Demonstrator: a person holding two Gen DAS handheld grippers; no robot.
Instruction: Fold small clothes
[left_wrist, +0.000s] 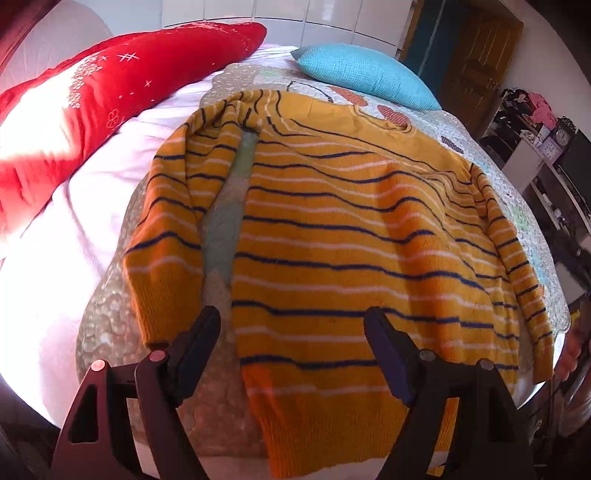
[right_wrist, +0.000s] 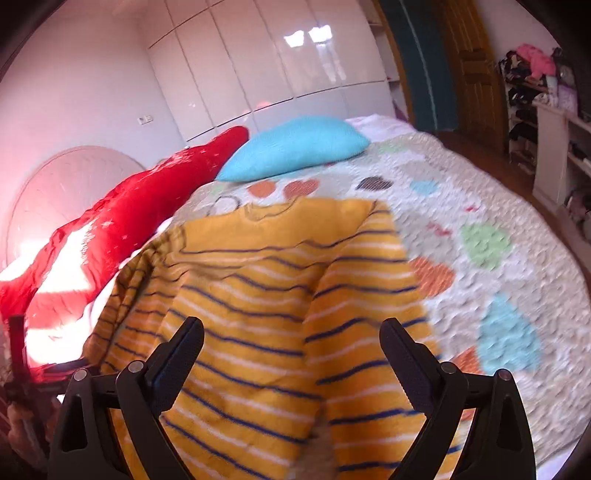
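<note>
Both grippers sit wide open with nothing between the fingers. The left gripper (left_wrist: 291, 325) hangs over the near hem of the sweater (left_wrist: 332, 236): its left finger is over the gap between the body and the near sleeve, its right finger over the striped body. The right gripper (right_wrist: 291, 336) is over the other side, roughly above the fold where the right sleeve meets the body, though that view is a bit blurry so I can't say whether the fingers touch the knit.

The sweater is mustard yellow with navy and white stripes, spread flat with the hem toward the cameras, neck away, sleeves lying down both sides. It lies on a quilt (right_wrist: 480, 206) printed with coloured hearts, which covers the bed. Beyond the collar there's a turquoise pillow (left_wrist: 365, 74) and, to the left, a long red pillow (left_wrist: 110, 85) with white snowflake-ish marks. No readable writing or labels anywhere. Farthest back: glossy white wardrobe doors (right_wrist: 266, 62) and cluttered shelves (right_wrist: 539, 85) off to the right.
</note>
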